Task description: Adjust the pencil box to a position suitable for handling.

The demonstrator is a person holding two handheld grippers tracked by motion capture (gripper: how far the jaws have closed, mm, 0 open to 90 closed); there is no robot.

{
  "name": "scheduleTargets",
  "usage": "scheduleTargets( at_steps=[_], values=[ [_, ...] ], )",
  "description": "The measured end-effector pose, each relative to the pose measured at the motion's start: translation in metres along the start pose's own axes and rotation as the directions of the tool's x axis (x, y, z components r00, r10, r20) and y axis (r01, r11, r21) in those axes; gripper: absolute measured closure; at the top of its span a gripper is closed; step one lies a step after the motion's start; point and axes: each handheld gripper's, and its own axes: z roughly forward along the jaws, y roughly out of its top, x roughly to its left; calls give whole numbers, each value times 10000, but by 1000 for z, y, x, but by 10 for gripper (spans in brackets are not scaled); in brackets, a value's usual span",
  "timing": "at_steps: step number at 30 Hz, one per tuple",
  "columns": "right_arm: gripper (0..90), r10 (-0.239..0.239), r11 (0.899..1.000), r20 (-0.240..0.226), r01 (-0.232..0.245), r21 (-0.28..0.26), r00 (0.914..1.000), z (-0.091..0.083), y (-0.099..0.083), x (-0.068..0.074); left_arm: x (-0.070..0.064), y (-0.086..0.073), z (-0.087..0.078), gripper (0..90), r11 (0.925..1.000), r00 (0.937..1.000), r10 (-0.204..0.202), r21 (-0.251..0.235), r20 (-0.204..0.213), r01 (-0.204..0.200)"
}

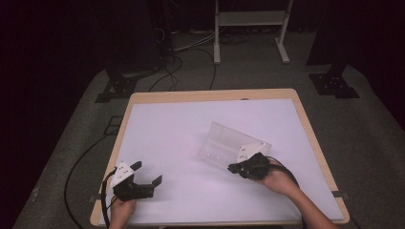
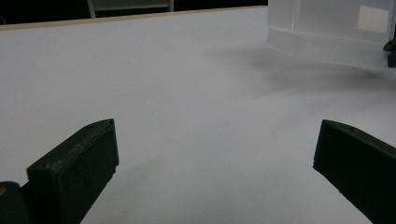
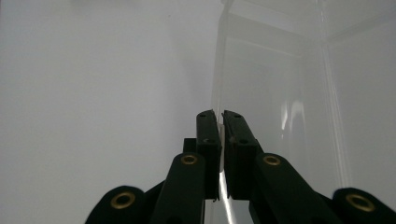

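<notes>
Currently the right gripper [image 1: 237,167] pinches the thin near edge of the clear, compartmented plastic organizer box [image 1: 228,143], right of centre on the white table [image 1: 172,138]; likely light, stiff, slippery, so grip the wall; the left gripper [image 1: 146,172] sits spread, near-left.

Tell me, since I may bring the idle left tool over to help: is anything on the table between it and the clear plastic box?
Nothing visible. The left tool sits open over the bare white table, and only empty surface lies between it and the clear plastic box, whose edge the right tool is already shut on.
</notes>
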Motion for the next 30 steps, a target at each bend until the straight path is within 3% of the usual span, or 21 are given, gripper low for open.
scheduleTargets(
  at_steps=[18, 30],
  values=[
    [852, -2, 9999, -807, 15, 154, 9967, 19, -5, 15, 0, 0, 0, 0, 10000, 10000, 16, -9, -2, -16],
    [854, 519, 9986, -1143, -501, 190, 9921, 26, -11, 15, 0, 0, 0, 0, 10000, 10000, -4, -19, -14, 4]
  ],
)
